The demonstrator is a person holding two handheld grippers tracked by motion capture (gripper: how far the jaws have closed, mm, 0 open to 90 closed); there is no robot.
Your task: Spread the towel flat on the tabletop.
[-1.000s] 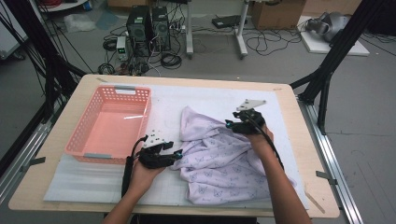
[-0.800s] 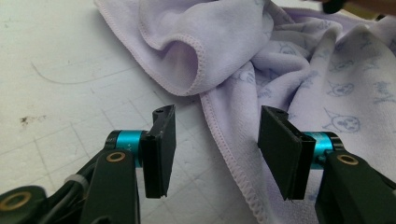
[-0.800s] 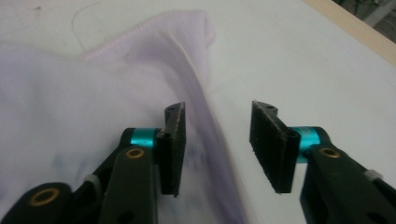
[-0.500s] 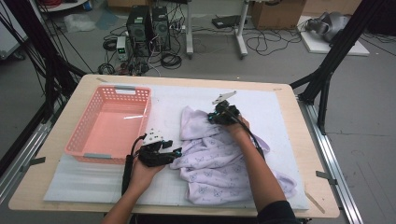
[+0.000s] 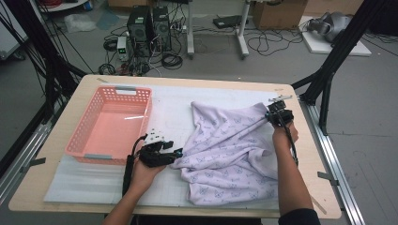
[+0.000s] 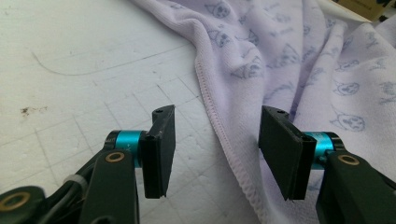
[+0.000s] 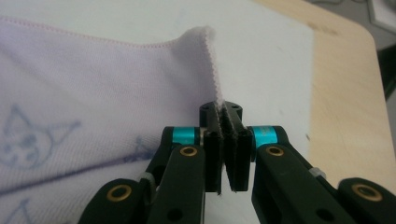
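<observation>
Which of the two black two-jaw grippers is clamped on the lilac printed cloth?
The right gripper: its jaws pinch the lilac printed cloth at a corner. The left gripper stands open astride the hem.

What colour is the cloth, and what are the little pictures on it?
The cloth is pale lilac with little blue cat faces, seen best in the left gripper view.

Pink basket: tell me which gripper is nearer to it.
Left. The left gripper sits just off the pink basket's near right corner, at the cloth's edge; the right gripper is across the cloth, pinching its far corner.
</observation>
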